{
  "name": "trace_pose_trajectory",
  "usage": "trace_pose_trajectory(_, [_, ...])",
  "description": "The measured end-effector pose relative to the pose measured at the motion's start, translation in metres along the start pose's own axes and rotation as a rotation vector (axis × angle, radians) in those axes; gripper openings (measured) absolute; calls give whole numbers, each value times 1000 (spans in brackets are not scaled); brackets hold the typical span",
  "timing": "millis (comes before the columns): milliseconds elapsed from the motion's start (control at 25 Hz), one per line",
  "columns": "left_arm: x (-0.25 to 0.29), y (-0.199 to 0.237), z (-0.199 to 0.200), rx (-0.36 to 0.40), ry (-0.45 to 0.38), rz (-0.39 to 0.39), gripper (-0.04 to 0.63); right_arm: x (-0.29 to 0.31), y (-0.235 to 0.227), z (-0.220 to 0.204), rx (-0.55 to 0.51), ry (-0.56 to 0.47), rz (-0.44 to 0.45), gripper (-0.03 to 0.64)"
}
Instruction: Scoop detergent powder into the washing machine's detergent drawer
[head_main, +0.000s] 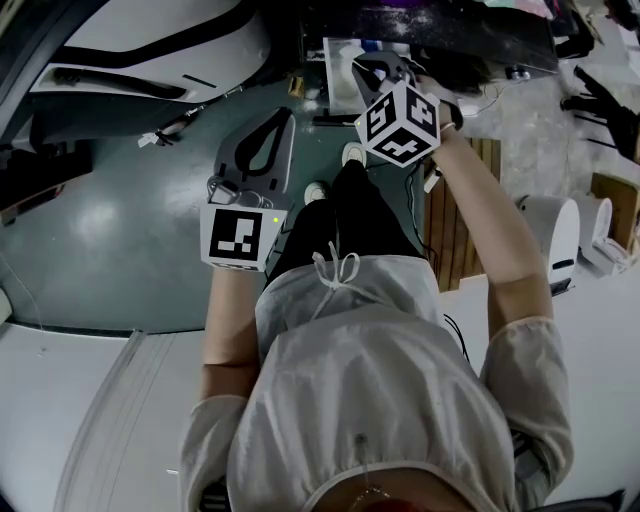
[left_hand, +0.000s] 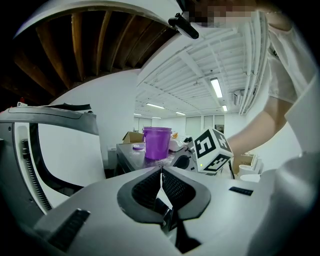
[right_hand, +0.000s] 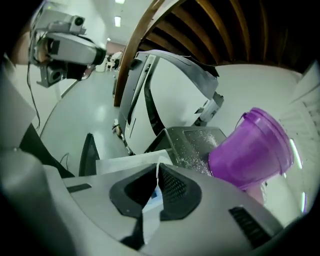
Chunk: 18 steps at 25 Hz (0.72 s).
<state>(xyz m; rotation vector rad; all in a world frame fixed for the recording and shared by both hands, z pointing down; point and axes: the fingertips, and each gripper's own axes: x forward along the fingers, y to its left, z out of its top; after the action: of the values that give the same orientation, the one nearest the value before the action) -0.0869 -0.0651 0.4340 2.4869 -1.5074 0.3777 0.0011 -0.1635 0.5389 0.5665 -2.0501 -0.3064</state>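
A purple detergent bucket (right_hand: 251, 150) stands on a dark grey top (right_hand: 192, 140) strewn with white powder (right_hand: 191, 154). My right gripper (right_hand: 159, 168) is shut with nothing in it, just left of the bucket and above a white drawer-like panel (right_hand: 125, 162). In the head view the right gripper (head_main: 372, 68) reaches toward that white panel (head_main: 343, 60). The left gripper (head_main: 284, 116) hangs lower over the floor; its jaws (left_hand: 161, 171) are shut and hold nothing. From the left gripper view the purple bucket (left_hand: 157, 142) stands straight ahead, with the right gripper's marker cube (left_hand: 212, 150) beside it.
A large white machine body (right_hand: 150, 85) with dark trim stands behind the dark top. The person's legs and shoes (head_main: 318, 192) stand on the grey-green floor (head_main: 130, 230). White appliances (head_main: 555, 235) sit at the right, and a cardboard box (left_hand: 131, 137) is far back.
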Motion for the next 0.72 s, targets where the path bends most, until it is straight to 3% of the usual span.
trace_pose_trajectory(320, [-4,-2,-1,3,2,-7,28,-4,4,6,-293,10,-132,9])
trace_pose_trajectory(720, [-9,0,-4,14,-17,6,27,-14,2,17,-517,30,-238,9])
